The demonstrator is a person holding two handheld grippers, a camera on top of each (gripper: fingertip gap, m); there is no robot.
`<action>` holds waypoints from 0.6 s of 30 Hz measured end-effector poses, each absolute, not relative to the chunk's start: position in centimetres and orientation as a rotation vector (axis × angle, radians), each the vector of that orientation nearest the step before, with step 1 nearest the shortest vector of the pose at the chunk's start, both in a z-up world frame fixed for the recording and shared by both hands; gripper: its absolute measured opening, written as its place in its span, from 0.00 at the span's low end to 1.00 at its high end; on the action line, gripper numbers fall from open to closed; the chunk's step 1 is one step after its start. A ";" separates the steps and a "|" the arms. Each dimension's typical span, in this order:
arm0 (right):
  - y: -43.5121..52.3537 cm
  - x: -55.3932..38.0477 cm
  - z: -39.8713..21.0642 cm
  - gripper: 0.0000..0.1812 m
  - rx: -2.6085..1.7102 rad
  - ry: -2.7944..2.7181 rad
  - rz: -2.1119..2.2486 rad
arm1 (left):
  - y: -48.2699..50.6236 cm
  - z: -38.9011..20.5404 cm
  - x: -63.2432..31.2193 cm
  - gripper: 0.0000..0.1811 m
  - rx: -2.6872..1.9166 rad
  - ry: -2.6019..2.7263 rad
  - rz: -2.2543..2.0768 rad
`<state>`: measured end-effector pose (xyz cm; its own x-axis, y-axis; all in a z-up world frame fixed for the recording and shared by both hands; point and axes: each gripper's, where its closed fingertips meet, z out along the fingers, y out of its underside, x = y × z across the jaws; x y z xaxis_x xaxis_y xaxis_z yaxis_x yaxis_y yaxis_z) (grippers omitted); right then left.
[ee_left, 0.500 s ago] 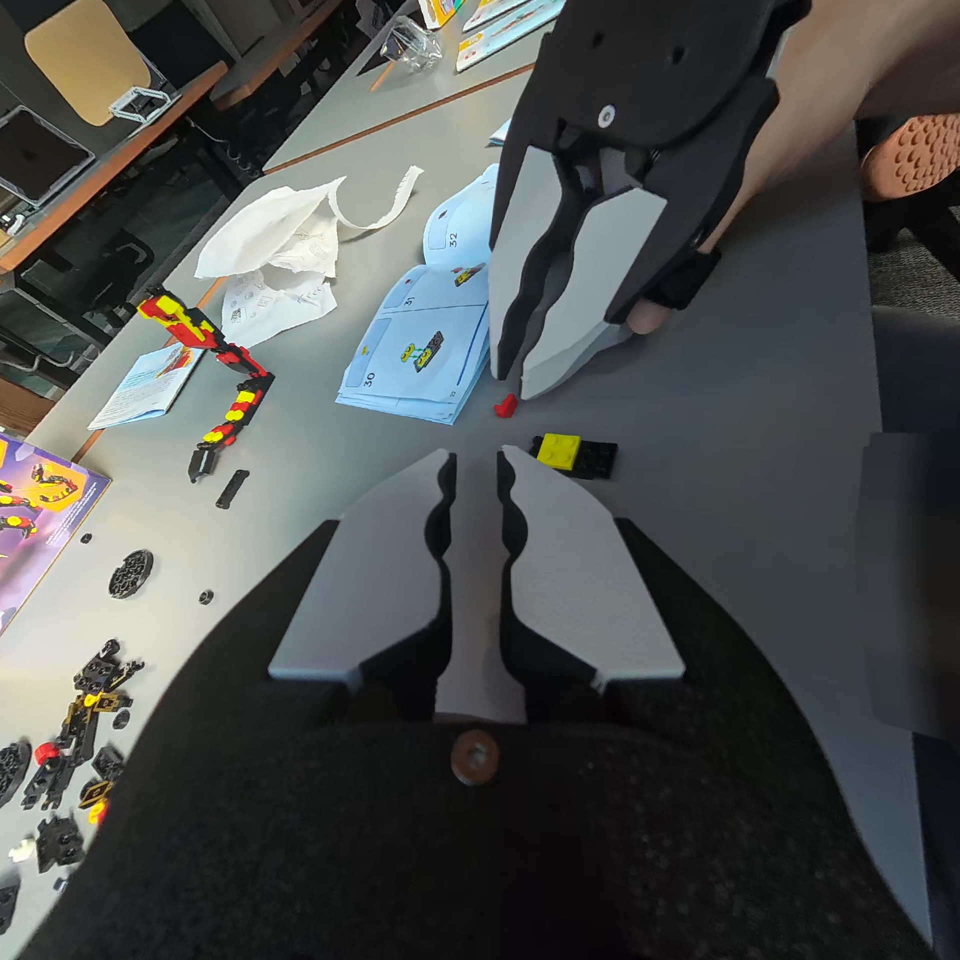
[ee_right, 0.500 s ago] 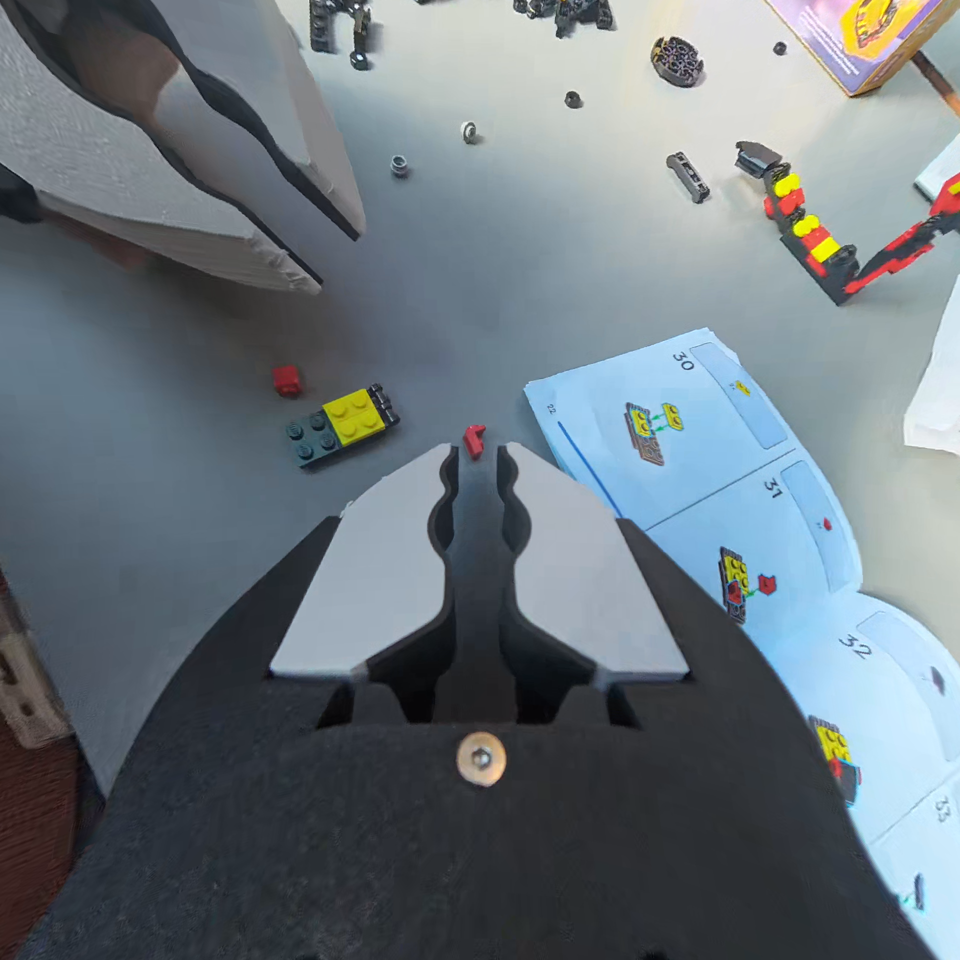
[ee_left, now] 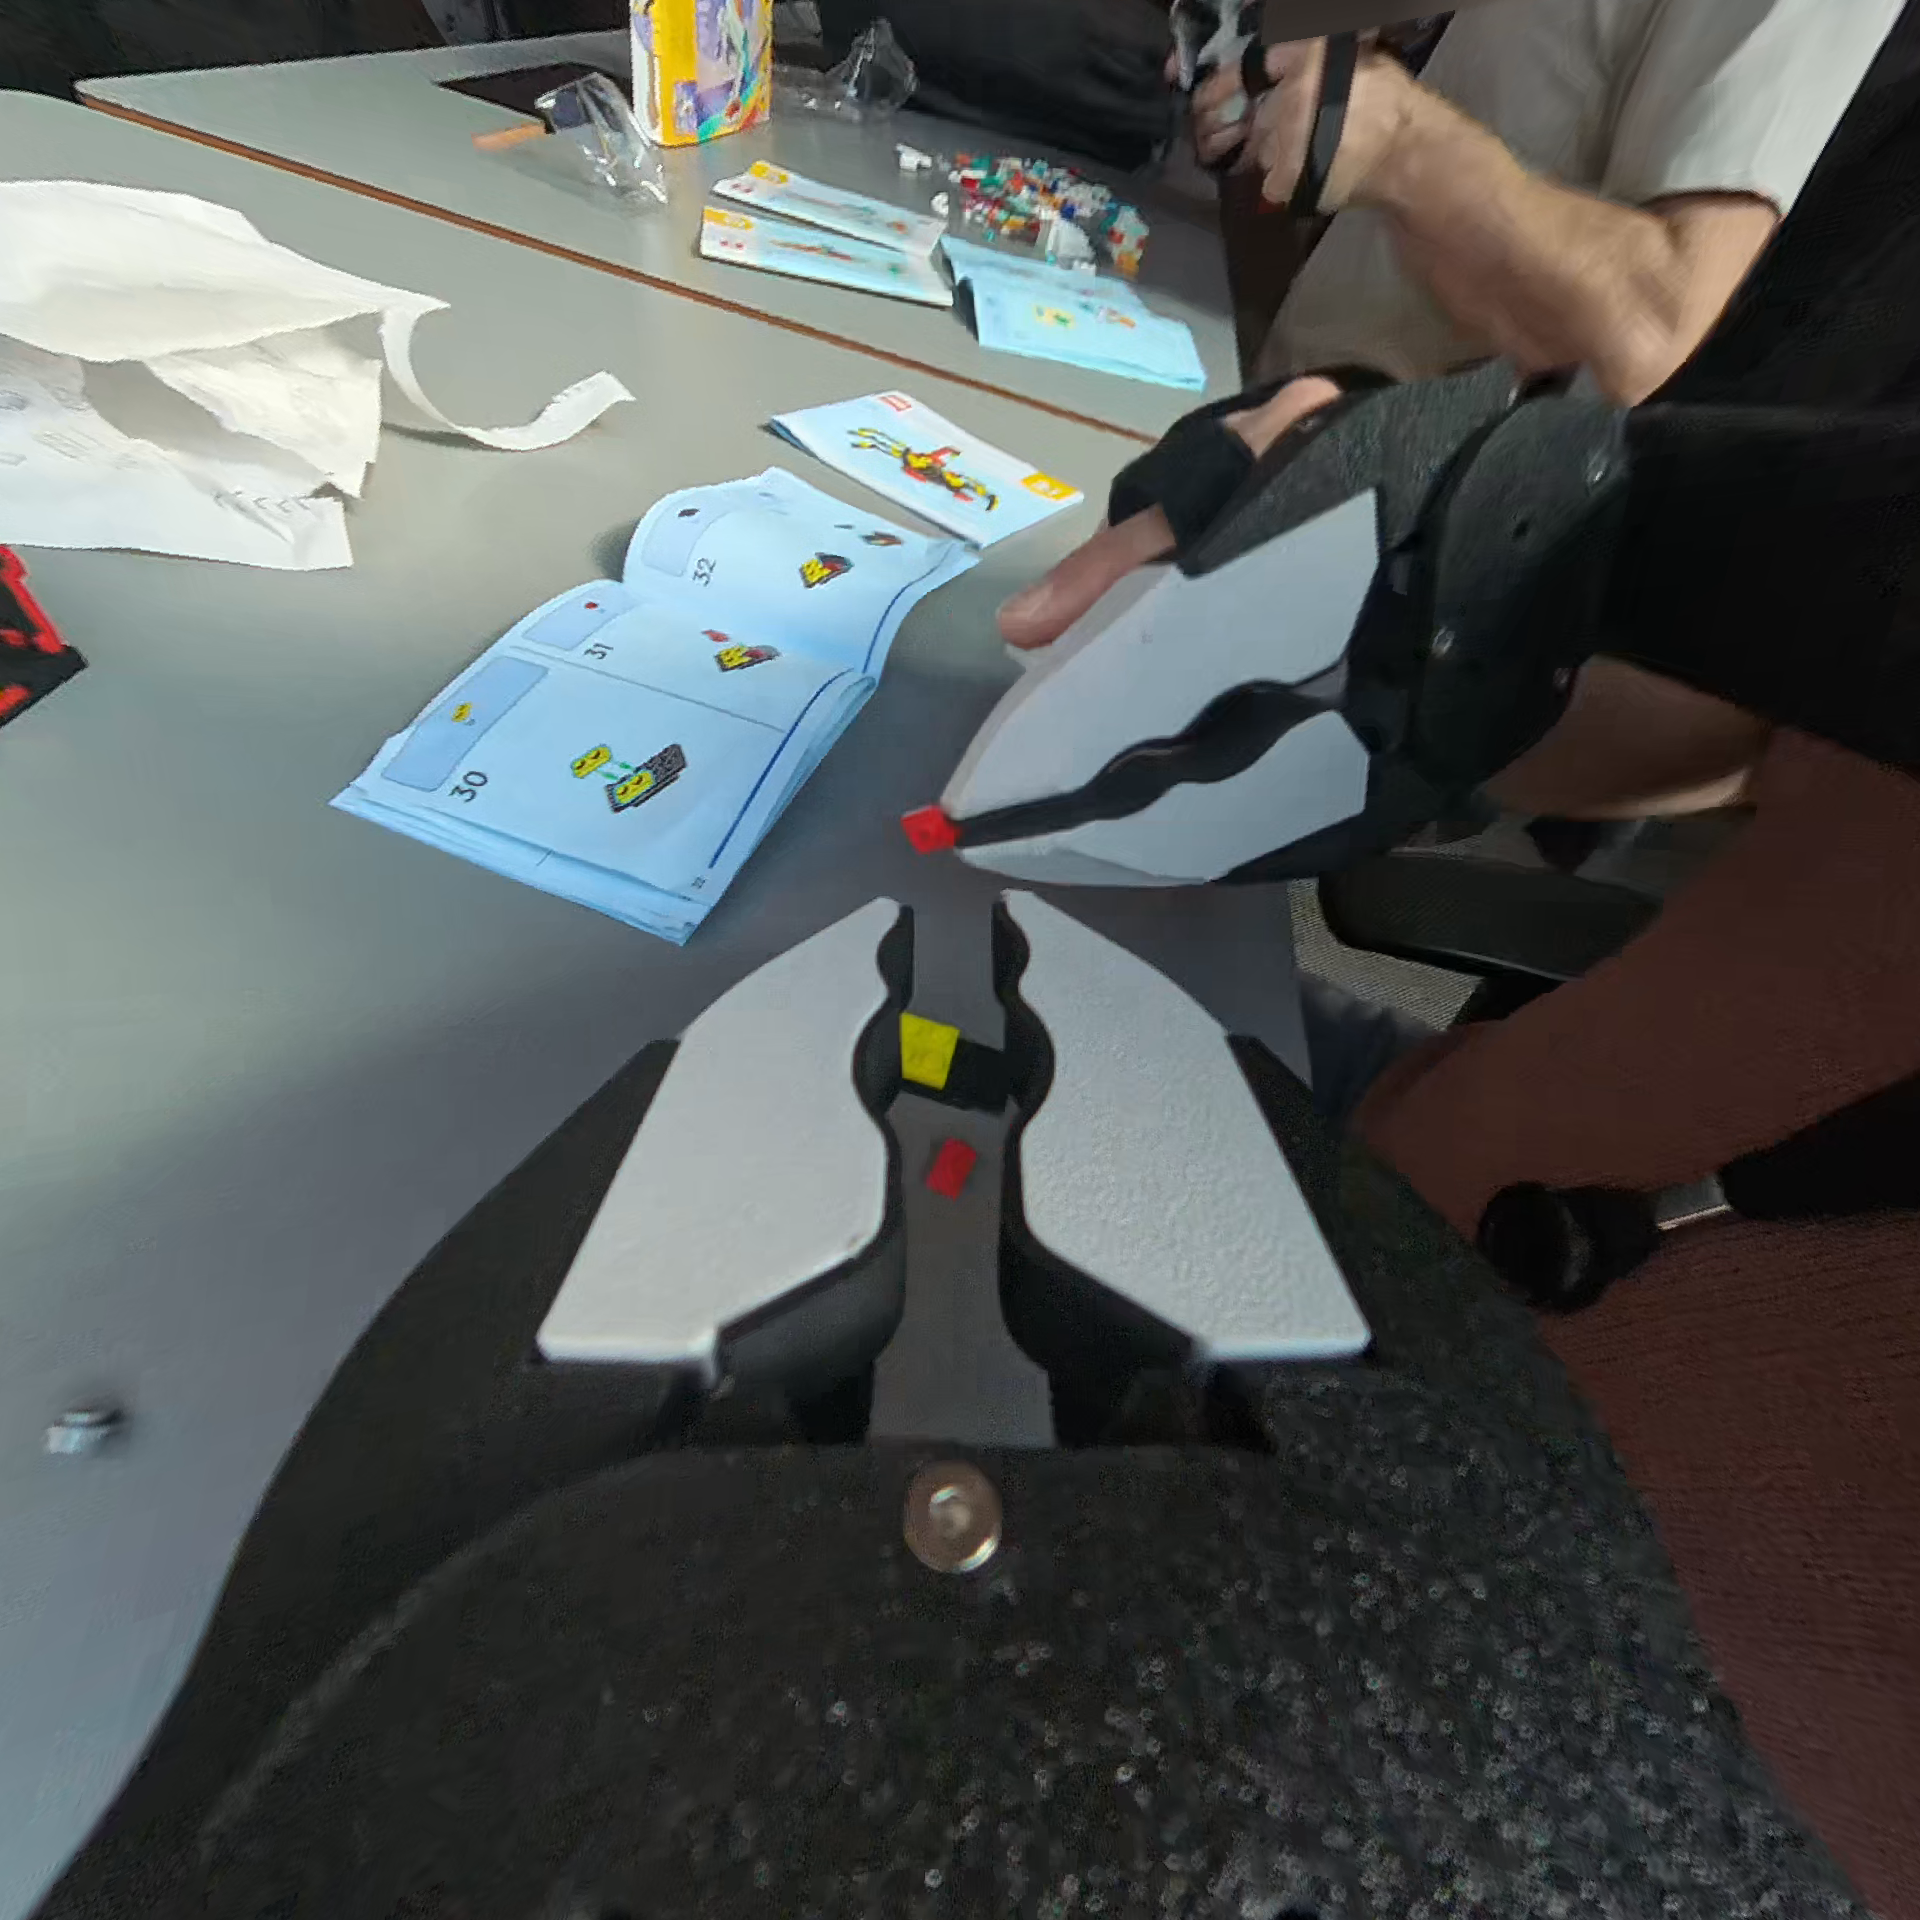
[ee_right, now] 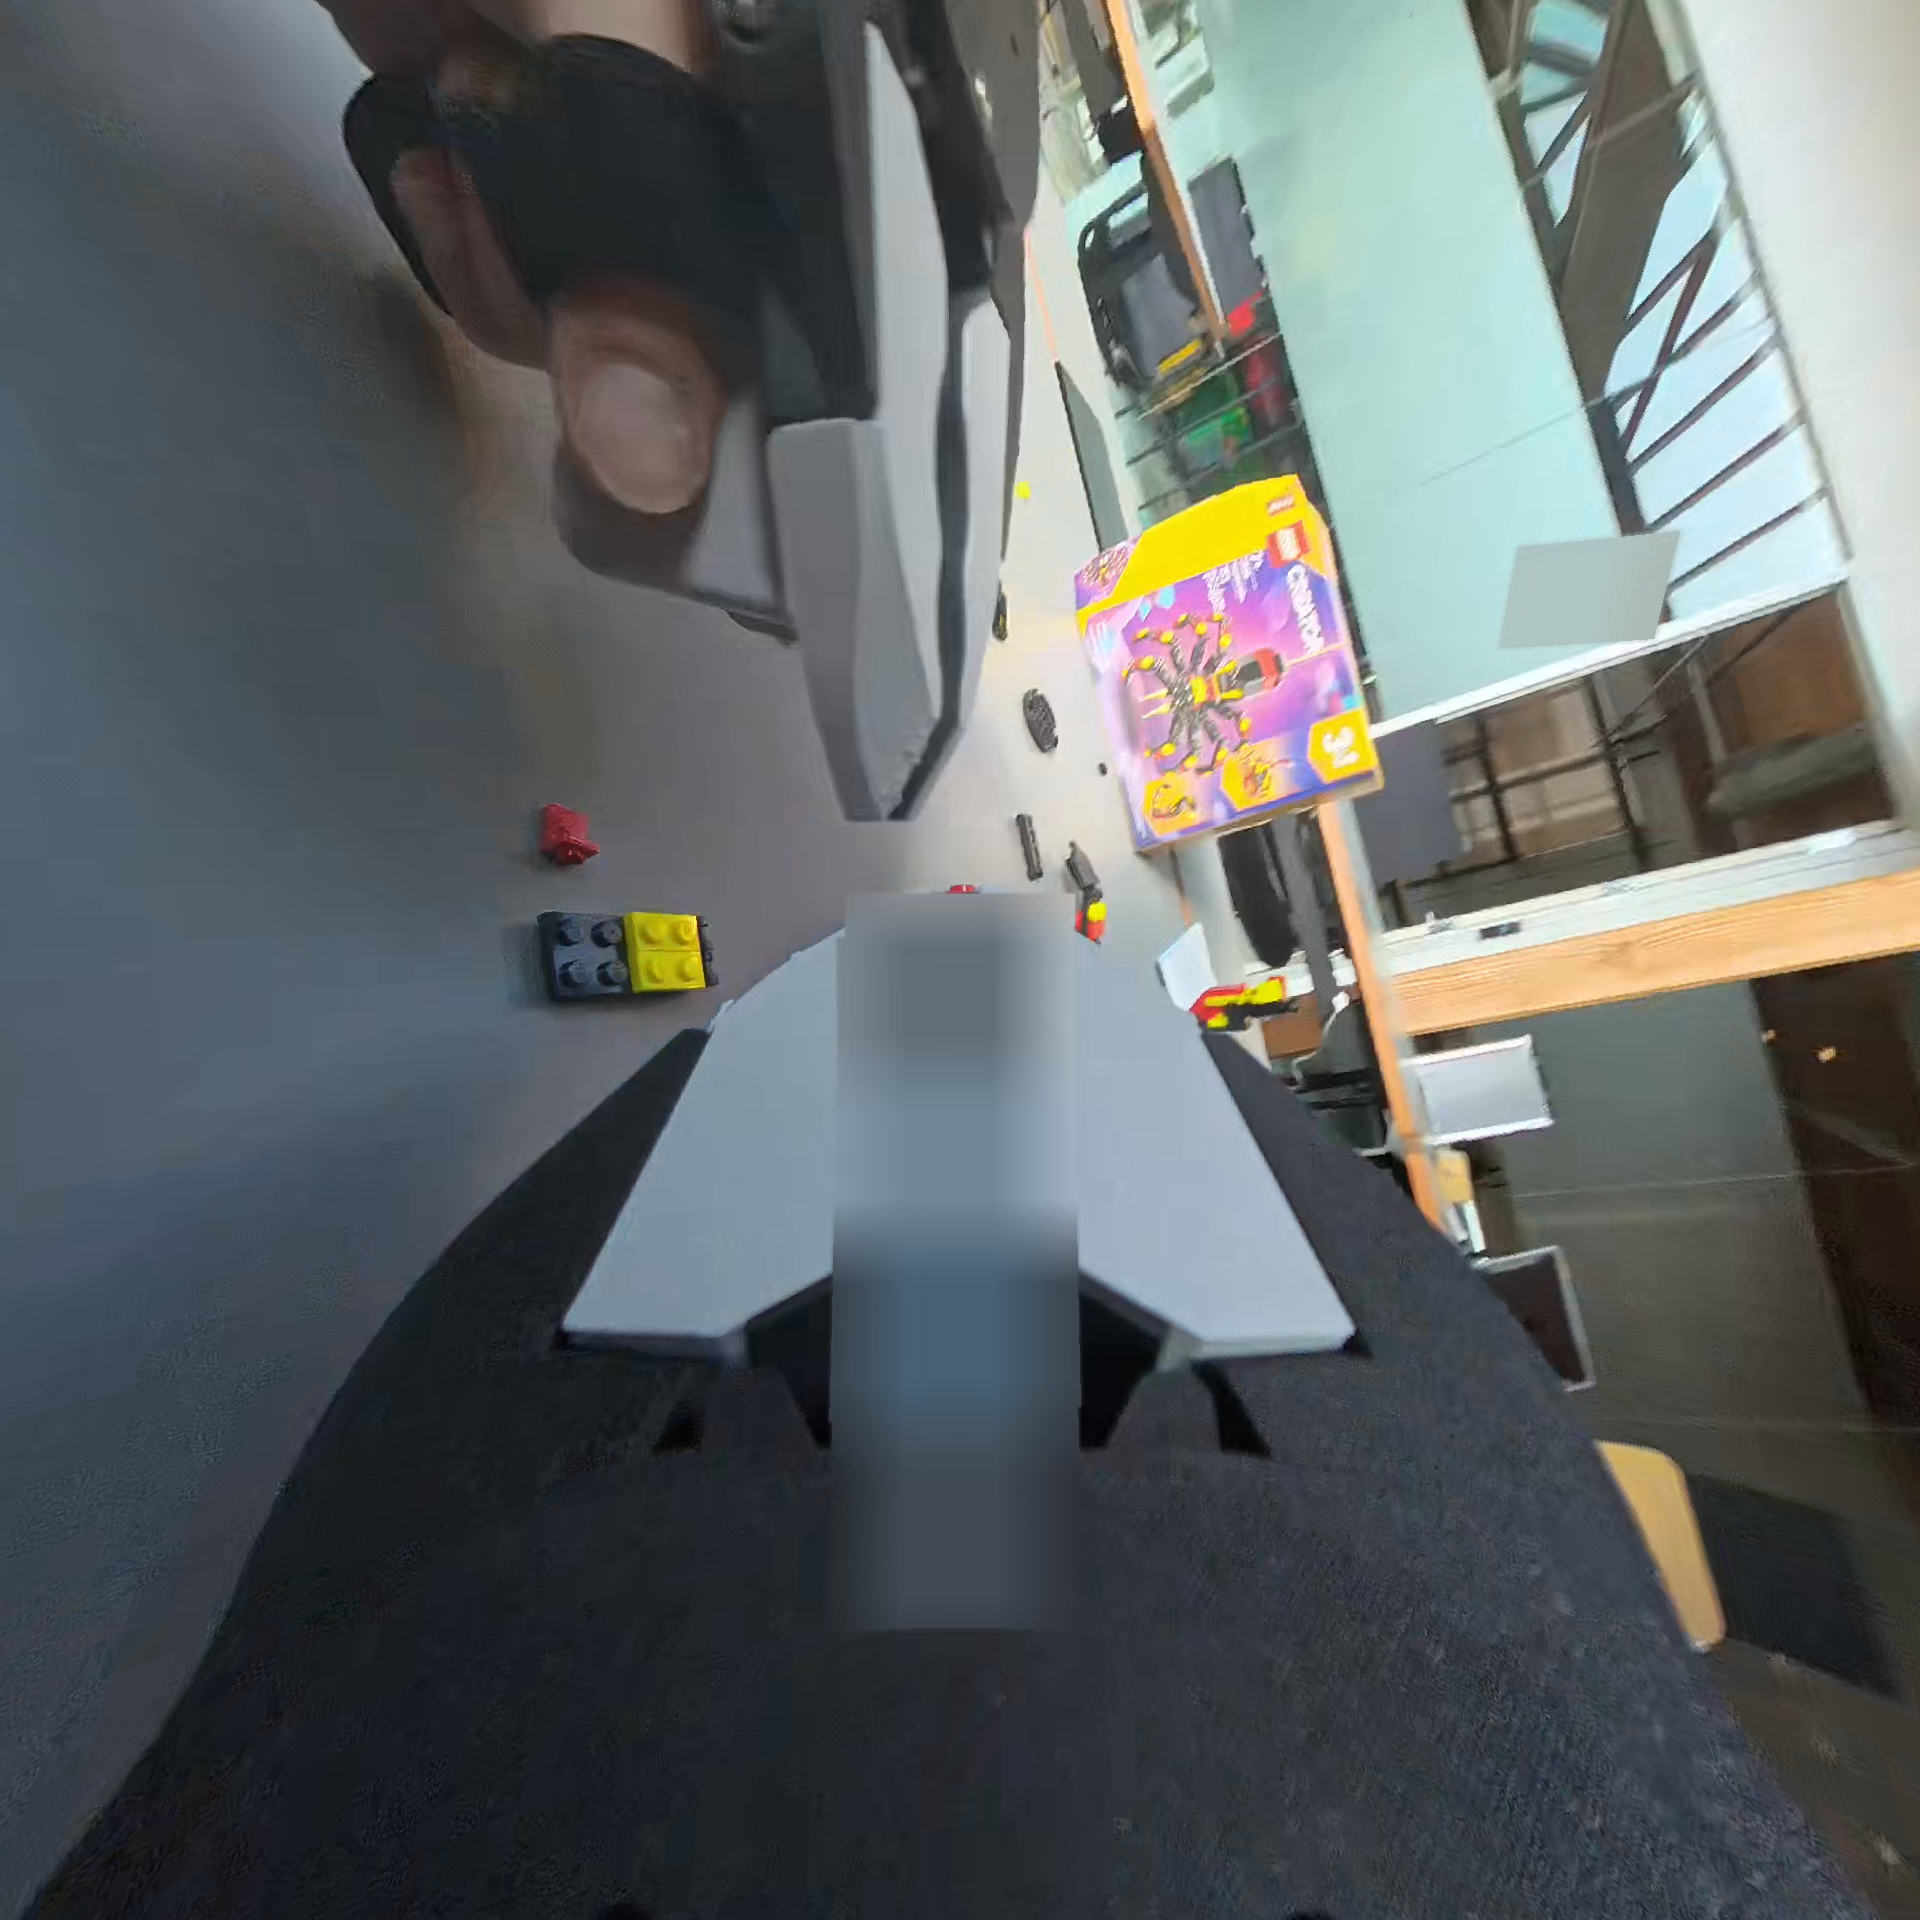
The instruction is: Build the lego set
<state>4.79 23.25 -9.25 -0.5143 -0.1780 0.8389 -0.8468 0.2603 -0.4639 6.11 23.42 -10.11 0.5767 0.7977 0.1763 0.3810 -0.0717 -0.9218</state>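
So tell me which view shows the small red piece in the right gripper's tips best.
The left wrist view: the small red piece shows clearly, pinched at the tip of the right gripper above the table. In the right wrist view only a red sliver peeks over the fingertips, and a blur patch covers the gap.

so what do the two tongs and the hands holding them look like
Both tongs, left and right, have rough black bodies and flat pale grey fingers with wavy black inner edges. A silver screw sits at the left's base. The right hand wears a black fingerless glove.
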 end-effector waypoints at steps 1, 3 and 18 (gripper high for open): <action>23.3 5.6 -8.9 0.01 1.001 -1.766 1.290 | 23.7 -9.3 6.1 0.08 -1.626 -0.962 0.394; 23.6 6.4 -8.0 0.01 1.059 -1.608 1.322 | 24.0 -8.0 6.0 0.08 -1.562 -0.904 0.345; 24.0 7.0 -6.8 0.02 1.122 -1.481 1.445 | 25.5 -7.1 6.7 0.07 -1.494 -0.804 0.207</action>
